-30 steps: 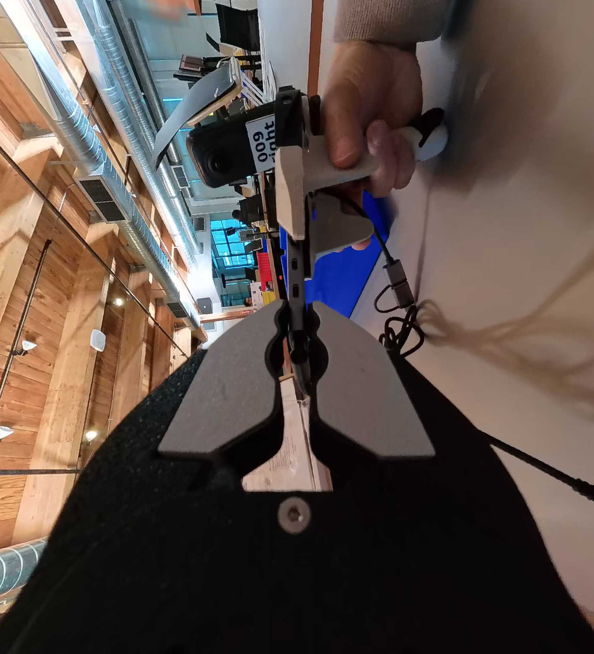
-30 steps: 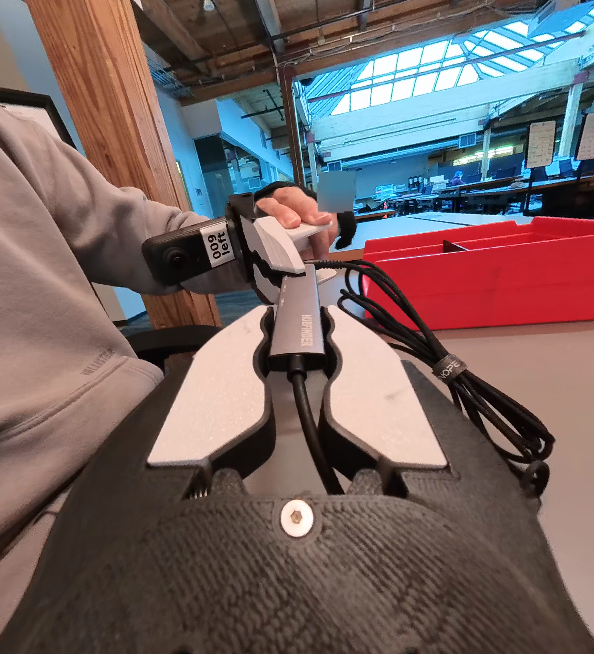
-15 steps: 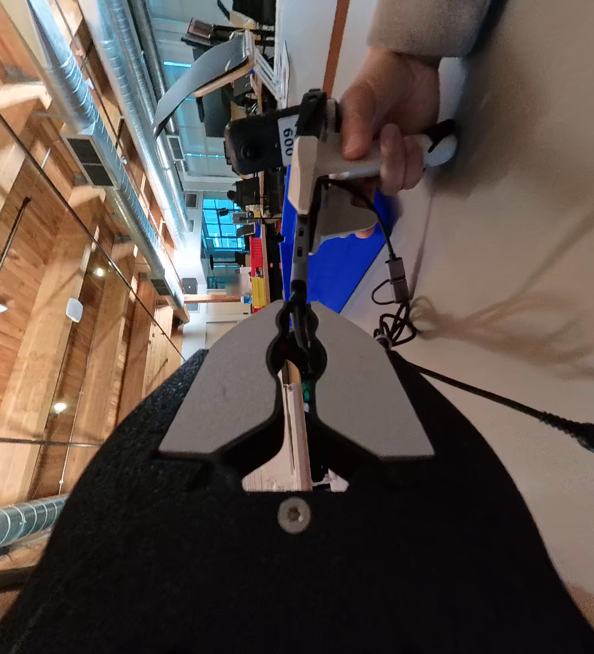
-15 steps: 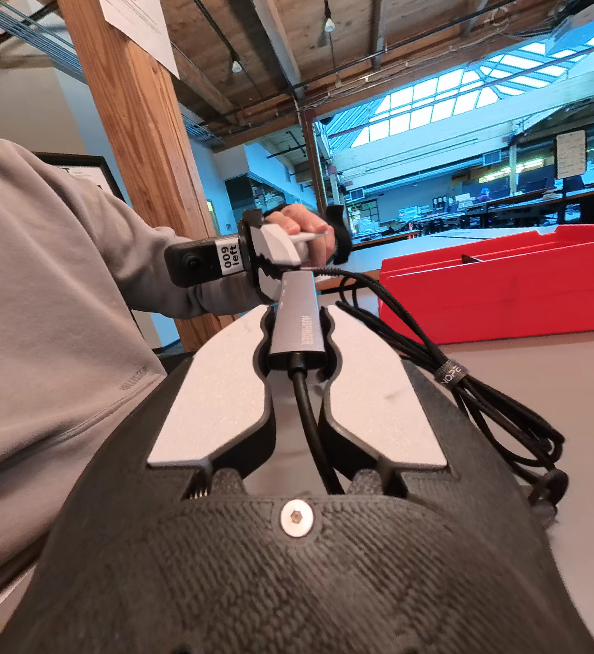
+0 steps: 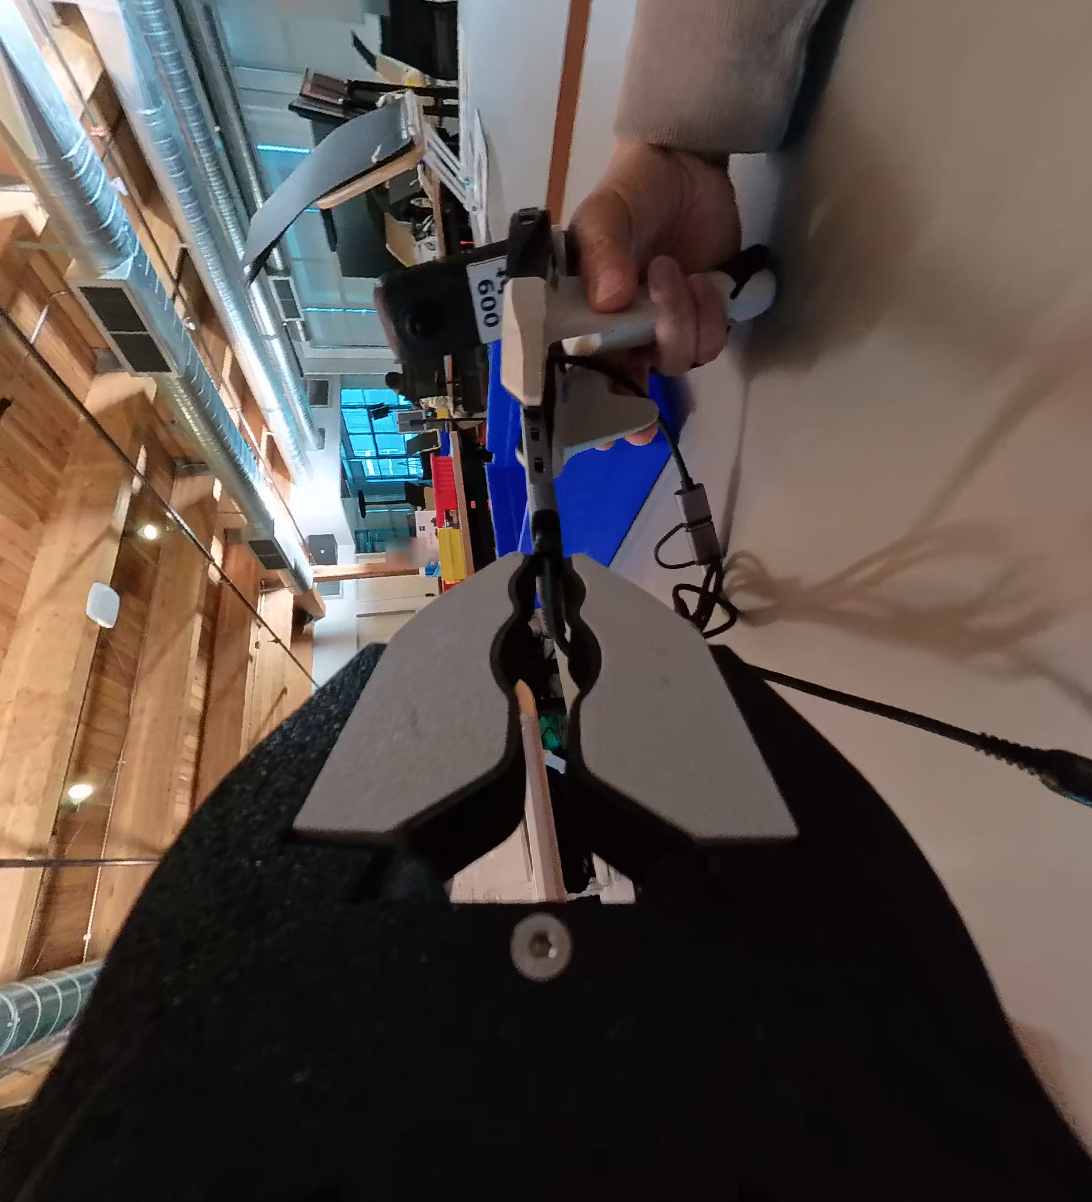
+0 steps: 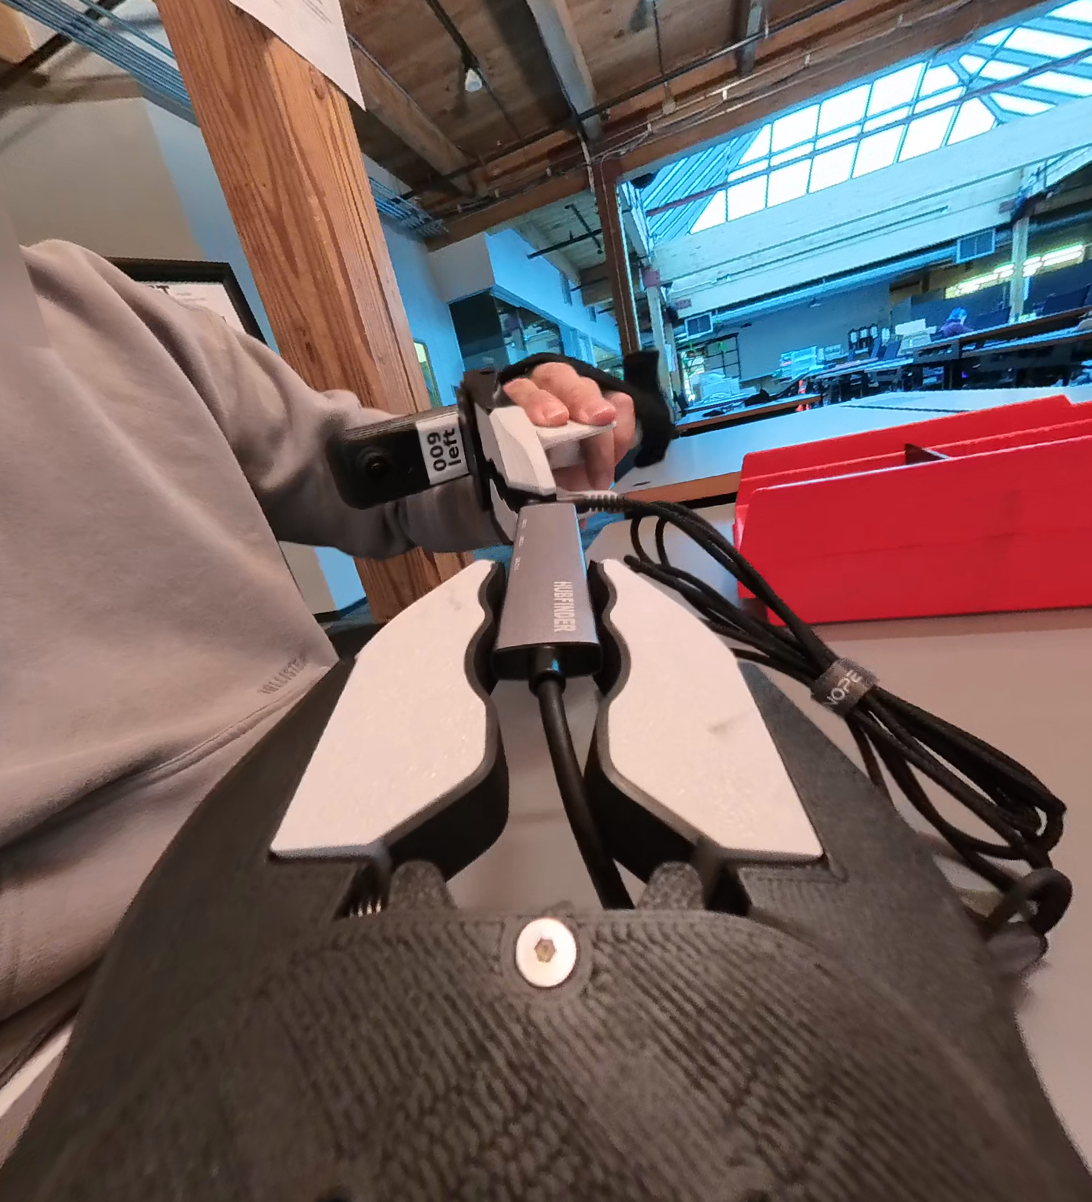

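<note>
My right gripper is shut on a slim grey USB hub, held level above the table. The hub's own black lead runs back between the fingers. My left gripper is shut on the black plug of a cable, which meets the hub's far end. In the right wrist view the left gripper, held by a hand, faces mine at the hub's tip. The bundled black cable hangs from that plug to the table. In the left wrist view the right gripper is held by a hand.
A red bin stands on the grey table to the right. A blue bin lies behind the hub. A wooden post and the person's grey sleeve are on the left. A grey adapter dangles on a thin lead. There is about 6 centimeters between the tips of the two grippers.
The two grippers have drawn slightly apart, and more of the black plug shows between the hub and my left fingertips. The right gripper has tilted upward. Both stay shut.
</note>
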### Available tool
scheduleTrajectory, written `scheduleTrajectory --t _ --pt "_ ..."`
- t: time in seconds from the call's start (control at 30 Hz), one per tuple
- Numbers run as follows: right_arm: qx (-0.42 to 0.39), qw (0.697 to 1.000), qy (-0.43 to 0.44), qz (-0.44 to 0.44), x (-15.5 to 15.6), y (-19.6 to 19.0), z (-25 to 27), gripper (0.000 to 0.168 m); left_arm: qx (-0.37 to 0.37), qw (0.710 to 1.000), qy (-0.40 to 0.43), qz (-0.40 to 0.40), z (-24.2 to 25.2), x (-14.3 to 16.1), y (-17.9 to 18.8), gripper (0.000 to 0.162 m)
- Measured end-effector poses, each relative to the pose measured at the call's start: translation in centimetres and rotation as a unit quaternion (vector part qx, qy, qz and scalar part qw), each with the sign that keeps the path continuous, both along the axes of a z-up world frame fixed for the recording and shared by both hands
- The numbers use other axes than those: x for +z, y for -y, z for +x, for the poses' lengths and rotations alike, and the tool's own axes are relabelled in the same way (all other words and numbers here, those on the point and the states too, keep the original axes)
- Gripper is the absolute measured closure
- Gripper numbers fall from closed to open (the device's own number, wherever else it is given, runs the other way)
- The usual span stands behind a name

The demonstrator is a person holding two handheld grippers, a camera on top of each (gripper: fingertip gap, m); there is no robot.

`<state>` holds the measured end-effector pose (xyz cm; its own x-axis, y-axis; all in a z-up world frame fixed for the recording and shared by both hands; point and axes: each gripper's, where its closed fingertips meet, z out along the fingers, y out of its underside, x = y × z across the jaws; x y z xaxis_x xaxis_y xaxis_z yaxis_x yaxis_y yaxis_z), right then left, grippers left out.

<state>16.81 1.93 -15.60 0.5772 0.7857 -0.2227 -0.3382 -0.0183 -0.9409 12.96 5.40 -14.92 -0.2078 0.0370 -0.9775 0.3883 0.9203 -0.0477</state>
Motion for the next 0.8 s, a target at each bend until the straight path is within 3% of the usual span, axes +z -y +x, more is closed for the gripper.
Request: scheduleTrajectory --t 0.17,0.37,0.5,0.6,0.7,0.8 --pt "0.013 1.000 -0.001 -0.021 -0.3 -0.4 -0.2 0.143 -0.003 1.000 -0.005 0.019 -0.2 -0.5 -0.2 0.155" --pt "0.001 1.000 -0.023 -0.009 0.1 -0.2 0.6 0.143 0.008 1.000 0.019 -0.011 0.7 0.1 -0.2 0.155" --pt "-0.031 0.999 -0.027 0.005 0.4 -0.2 1.2 0.143 0.027 0.998 -0.016 -0.051 1.5 0.5 -0.6 0.155" --pt "-0.084 0.996 -0.027 0.016 0.5 -0.6 2.0 0.143 0.051 0.993 -0.014 -0.101 1.6 1.3 -1.6 0.141" --pt "-0.173 0.985 -0.021 0.016 0.5 -1.5 3.7 0.143 0.121 0.971 -0.024 -0.205 1.3 2.7 -5.9 0.128" --pt "-0.240 0.971 0.003 0.013 0.2 -2.4 4.5 0.143 0.271 0.900 -0.066 -0.334 0.7 3.1 -14.6 0.122"
